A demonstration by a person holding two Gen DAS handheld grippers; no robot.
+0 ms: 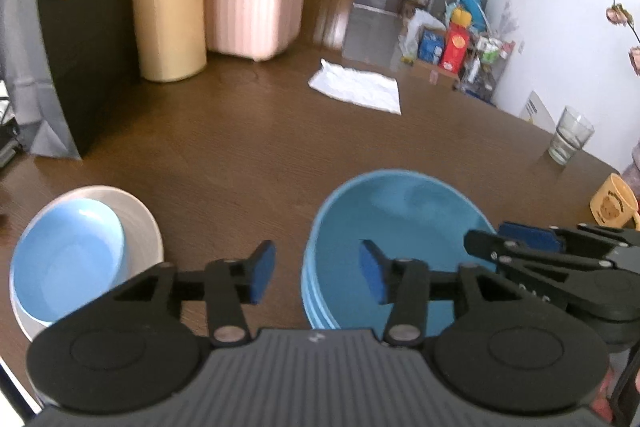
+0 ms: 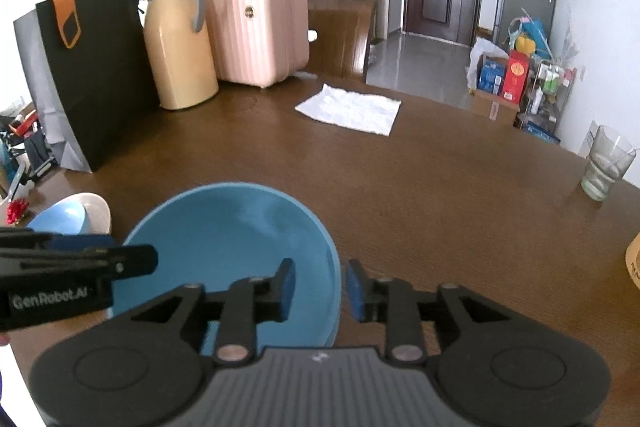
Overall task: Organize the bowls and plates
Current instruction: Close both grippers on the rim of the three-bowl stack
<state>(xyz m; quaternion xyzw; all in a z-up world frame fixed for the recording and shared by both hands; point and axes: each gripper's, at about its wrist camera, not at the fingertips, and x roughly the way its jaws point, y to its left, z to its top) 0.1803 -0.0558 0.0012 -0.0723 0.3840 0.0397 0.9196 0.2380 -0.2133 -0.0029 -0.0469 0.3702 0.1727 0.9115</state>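
Note:
A stack of deep blue plates [image 1: 400, 219] [image 2: 228, 235] rests on the brown table [image 1: 240, 155]. My left gripper [image 1: 316, 277] is open and straddles the stack's left rim, its pads clear of it. My right gripper [image 2: 320, 291] is open too, with the stack's right rim between its fingers; it also shows at the stack's right side in the left wrist view [image 1: 520, 247]. The left gripper's finger [image 2: 120, 259] shows at the left in the right wrist view. To the left, a light blue bowl [image 1: 68, 259] [image 2: 60, 219] sits inside a white bowl [image 1: 140, 223] [image 2: 98, 211].
At the back left stand a black paper bag [image 1: 84, 39], a tan thermos jug [image 1: 170, 3] and a pink case [image 1: 256, 3]. A white cloth [image 1: 358, 87] lies mid-table. A glass [image 1: 568, 139] and a yellow mug [image 1: 612, 205] stand near the right edge.

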